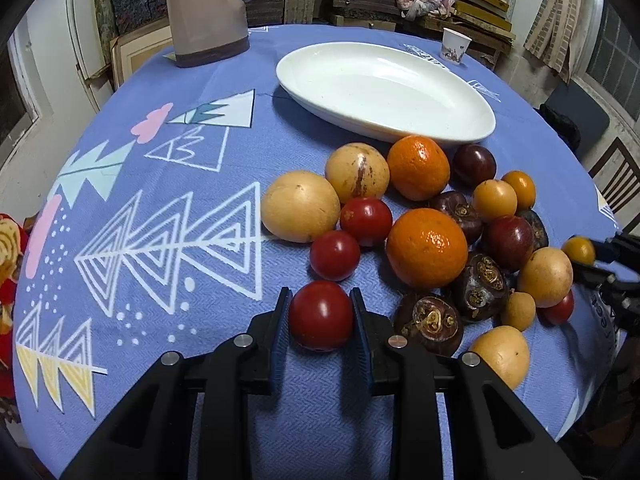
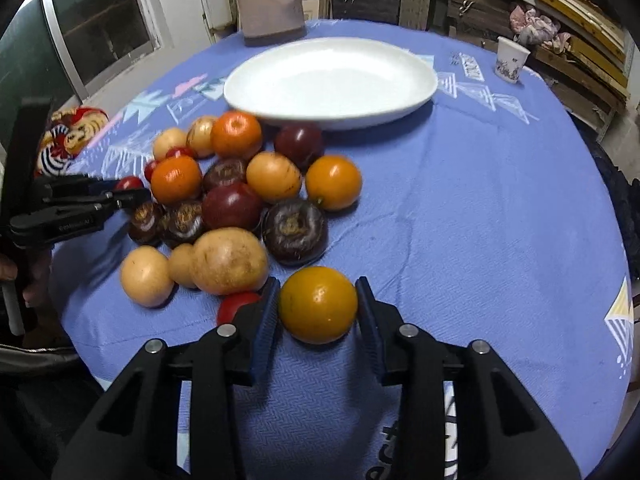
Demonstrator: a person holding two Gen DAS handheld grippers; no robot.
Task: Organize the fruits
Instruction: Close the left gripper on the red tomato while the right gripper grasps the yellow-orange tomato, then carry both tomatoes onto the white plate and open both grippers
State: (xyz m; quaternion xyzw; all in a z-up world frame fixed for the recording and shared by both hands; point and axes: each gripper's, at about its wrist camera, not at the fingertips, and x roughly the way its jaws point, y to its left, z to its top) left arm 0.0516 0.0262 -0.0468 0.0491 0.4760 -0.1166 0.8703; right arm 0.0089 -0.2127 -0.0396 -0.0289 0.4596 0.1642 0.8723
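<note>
A pile of fruit lies on the blue tablecloth before an empty white oval dish, also in the right wrist view. My left gripper has its fingers around a red tomato, pads touching its sides; it rests on the cloth. My right gripper has its fingers around a small yellow-orange fruit, with a narrow gap at the right pad. The right gripper also shows at the right edge of the left wrist view; the left gripper shows at the left of the right wrist view.
The pile holds two oranges, yellow round fruits, dark water chestnuts, more tomatoes and dark plums. A tall beige jug and a paper cup stand behind the dish.
</note>
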